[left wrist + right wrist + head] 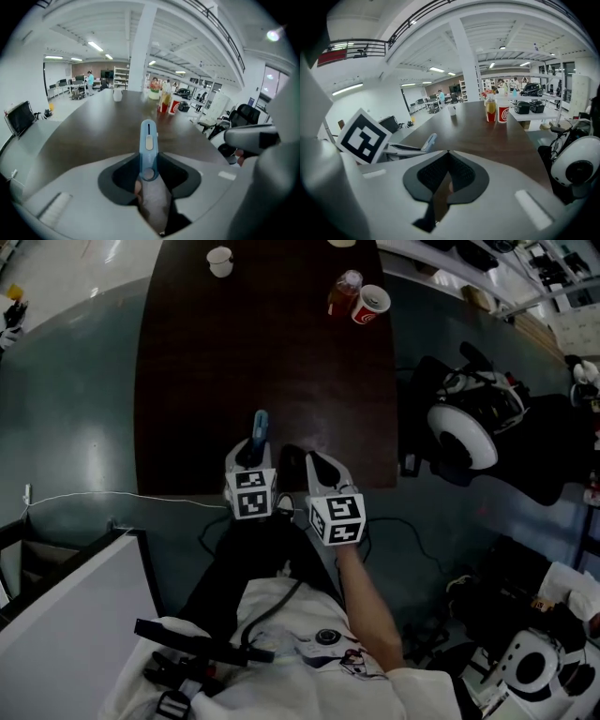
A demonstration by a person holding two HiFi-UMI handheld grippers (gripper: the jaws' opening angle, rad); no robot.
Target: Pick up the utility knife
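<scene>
The left tool (148,163) is clamped on the utility knife (148,138) at what looks like its tail end. The blue handle and its slider jut forward past the jaws. Gripping the rear probably keeps the blade end pointing away from the person. The knife seems clear of the worktop (206,371), hanging just above its near edge, so the pick-up looks all but done. Just to the right of the knife, the right tool (448,154) has its jaws pressed together on nothing, likely idle because one grip is enough. Far beyond the knife, near the worktop's far end, a red cup (370,304), a bottle (344,292) and a white cup (220,261) stand well out of the way.
</scene>
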